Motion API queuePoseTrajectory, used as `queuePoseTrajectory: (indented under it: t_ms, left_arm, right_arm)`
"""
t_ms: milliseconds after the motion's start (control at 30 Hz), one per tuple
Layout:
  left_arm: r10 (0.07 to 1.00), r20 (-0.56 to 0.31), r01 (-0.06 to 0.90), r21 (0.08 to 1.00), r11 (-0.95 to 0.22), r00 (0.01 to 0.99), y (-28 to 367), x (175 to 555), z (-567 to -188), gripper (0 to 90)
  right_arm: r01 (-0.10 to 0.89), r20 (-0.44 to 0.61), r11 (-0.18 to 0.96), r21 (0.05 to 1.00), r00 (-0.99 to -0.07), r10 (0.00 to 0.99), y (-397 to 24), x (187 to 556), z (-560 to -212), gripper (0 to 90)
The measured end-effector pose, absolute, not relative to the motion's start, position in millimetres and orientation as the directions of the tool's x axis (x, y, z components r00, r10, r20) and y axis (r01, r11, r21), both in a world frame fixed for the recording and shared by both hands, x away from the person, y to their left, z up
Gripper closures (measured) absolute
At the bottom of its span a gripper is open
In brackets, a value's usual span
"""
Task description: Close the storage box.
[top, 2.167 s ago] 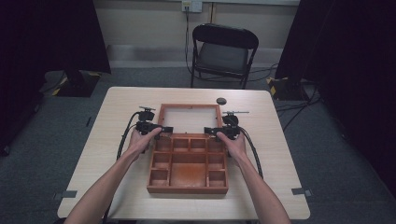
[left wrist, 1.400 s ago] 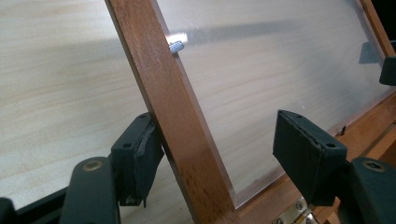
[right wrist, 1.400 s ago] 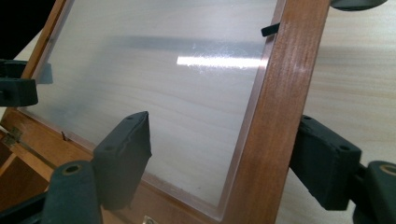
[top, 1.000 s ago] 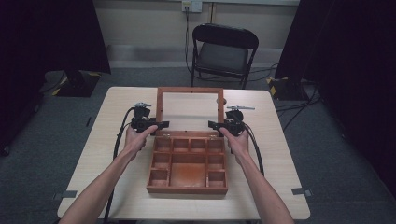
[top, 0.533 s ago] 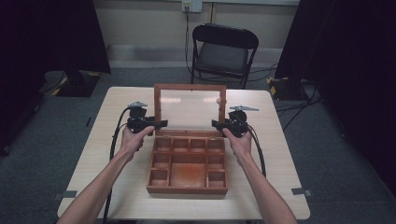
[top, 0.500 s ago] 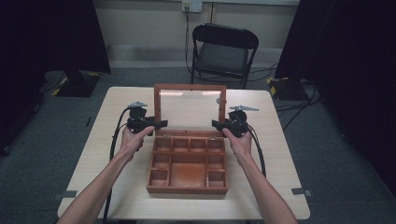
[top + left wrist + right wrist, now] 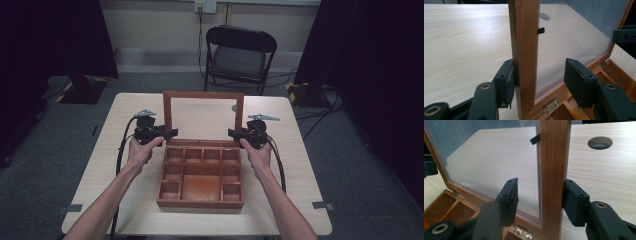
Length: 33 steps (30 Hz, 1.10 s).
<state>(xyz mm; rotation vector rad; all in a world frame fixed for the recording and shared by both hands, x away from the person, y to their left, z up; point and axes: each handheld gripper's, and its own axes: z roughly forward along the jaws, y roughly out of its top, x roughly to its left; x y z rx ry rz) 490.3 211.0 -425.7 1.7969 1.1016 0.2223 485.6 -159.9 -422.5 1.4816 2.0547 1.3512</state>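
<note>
Up close, lid (image 7: 524,50) hinge (image 7: 551,105), outer pad (image 7: 573,200) touching frame

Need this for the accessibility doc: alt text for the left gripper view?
The wooden box's glass-paned lid stands upright, its side rail between the left gripper's black jaws: one touches the rail's outer face, the other stands apart. A brass hinge and the pale table show.
</note>
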Motion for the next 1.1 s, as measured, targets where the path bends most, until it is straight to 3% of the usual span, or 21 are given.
queuePoseTrajectory:
  t_ms: [1100]
  left_arm:
    - [0.733,-0.324,0.56,0.823,-0.093,0.597,219.5,478.4,-418.3,51.7]
  right_arm:
    - [0.6,0.335,0.016,0.8,-0.469,0.817,-163.9,472.5,-416.5,43.4]
